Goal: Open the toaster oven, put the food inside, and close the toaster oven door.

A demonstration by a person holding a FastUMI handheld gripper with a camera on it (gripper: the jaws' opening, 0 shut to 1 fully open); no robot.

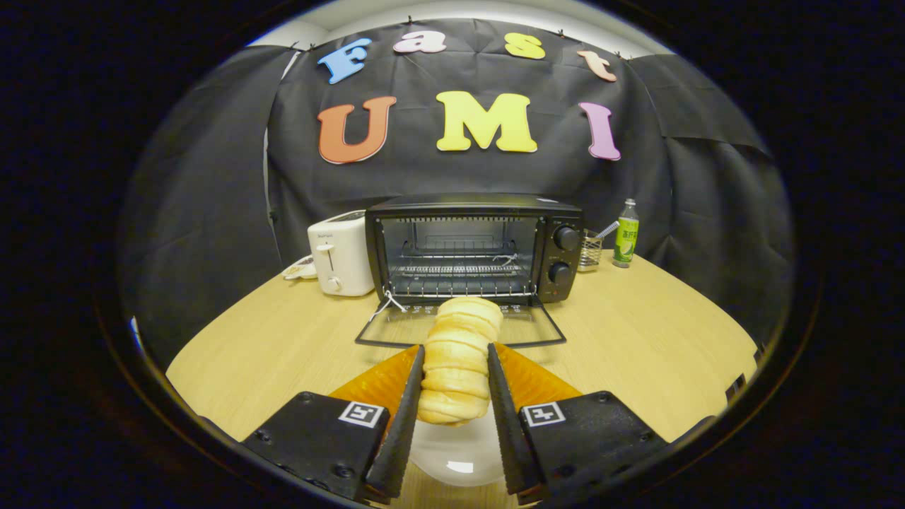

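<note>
Gripping the pale golden ridged bread roll (pixel 458 360) at lower centre, the gripper (pixel 456 385) has both fingers pressed on its sides, and the roll hangs lifted above a white plate (pixel 456 461) at the bottom of the frame, with an orange board (pixel 537 378) beneath the fingers. Dead ahead at centre sits the black toaster oven (pixel 475 247), its glass door (pixel 459 326) dropped flat onto the light wooden tabletop (pixel 636 332), wire rack showing inside. Risk now, I'd say: the soft roll could squash or slip from the grip, or clip the door lip or the rack edge on the way in and tumble off. Writing? A white pop-up toaster (pixel 341 254) at centre left and a green-labelled bottle (pixel 626 235) at centre right carry marks too small to read; the square markers on the gripper hold patterns, not words.
</note>
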